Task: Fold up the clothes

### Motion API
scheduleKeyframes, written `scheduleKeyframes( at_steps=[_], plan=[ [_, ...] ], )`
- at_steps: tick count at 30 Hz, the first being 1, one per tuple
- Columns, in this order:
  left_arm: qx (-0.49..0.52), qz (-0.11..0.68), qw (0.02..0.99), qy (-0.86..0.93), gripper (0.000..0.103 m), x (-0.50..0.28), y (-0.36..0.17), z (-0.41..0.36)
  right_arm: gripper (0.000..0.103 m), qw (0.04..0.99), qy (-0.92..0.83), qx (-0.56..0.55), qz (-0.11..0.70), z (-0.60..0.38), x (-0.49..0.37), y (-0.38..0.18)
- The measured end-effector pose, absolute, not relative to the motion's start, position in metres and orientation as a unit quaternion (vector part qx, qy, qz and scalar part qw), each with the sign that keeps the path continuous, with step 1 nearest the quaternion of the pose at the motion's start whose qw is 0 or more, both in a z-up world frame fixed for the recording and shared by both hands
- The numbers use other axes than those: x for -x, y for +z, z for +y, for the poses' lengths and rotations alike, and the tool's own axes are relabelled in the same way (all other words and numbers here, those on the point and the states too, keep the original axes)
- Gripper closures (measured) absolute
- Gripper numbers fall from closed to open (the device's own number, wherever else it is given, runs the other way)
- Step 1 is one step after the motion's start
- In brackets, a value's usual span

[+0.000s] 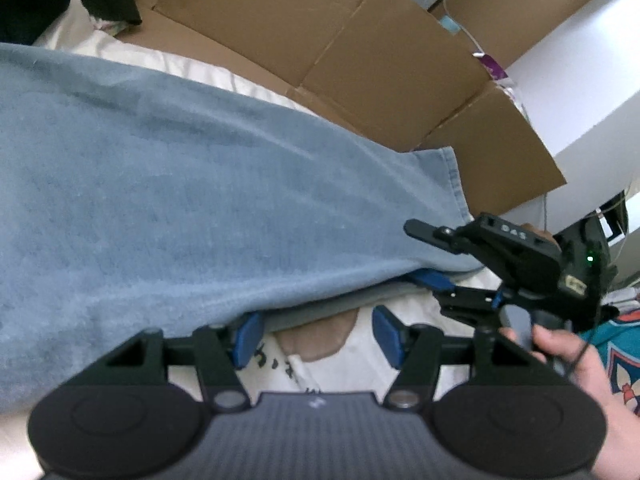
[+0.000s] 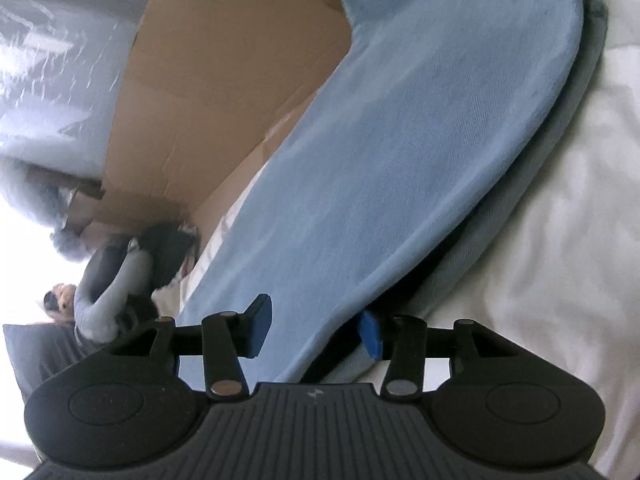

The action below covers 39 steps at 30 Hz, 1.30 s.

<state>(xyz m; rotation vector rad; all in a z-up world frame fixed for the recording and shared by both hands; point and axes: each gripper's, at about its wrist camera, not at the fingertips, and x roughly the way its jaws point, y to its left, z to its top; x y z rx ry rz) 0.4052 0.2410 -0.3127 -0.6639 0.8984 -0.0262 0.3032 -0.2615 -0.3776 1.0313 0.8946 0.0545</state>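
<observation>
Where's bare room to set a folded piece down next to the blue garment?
Free: the white bedding right of the blue garment in the right wrist view. Some flattened cardboard is bare beyond the garment's far edge. Crowded: the near edge, where the left gripper and right gripper meet, beside the teal printed clothing.

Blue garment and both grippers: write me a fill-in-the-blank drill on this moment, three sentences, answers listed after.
1. The garment being folded is light ____ in colour.
2. Behind the garment lies flattened brown ____.
3. The left gripper has its jaws ____, with a printed white cloth showing between its pads.

Missing words: blue; cardboard; open
</observation>
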Motion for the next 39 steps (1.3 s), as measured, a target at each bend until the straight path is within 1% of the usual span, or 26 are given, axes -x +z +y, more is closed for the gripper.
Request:
scheduleKeyframes(
  at_steps=[1,3,10,18,21,34,39],
  plan=[
    [0.316,0.427,0.847,-0.013,0.040,-0.405,-0.313,0.241,0.044,0.778,0.020,-0.473,0.414,-0.263,-0.305,-0.379],
    [0.320,0.427,0.846,-0.011,0.040,-0.405,-0.313,0.242,0.044,0.776,0.016,-0.463,0.428,-0.262,-0.306,-0.384],
    [0.321,0.452,0.832,-0.006,0.040,-0.400,-0.322,0.244,0.044,0.760,0.050,-0.484,0.431,-0.259,-0.285,-0.395],
    [0.302,0.483,0.822,0.026,0.039,-0.375,-0.334,0.259,0.044,0.743,0.091,-0.489,0.448,-0.230,-0.288,-0.399],
    [0.303,0.484,0.820,0.041,0.040,-0.366,-0.339,0.265,0.044,0.743,0.108,-0.483,0.451,-0.221,-0.289,-0.396],
    [0.311,0.428,0.846,0.069,0.042,-0.356,-0.301,0.291,0.045,0.725,0.172,-0.467,0.476,-0.160,-0.305,-0.393],
    [0.314,0.424,0.847,0.072,0.042,-0.351,-0.295,0.301,0.045,0.706,0.189,-0.480,0.485,-0.136,-0.310,-0.398]
  ],
)
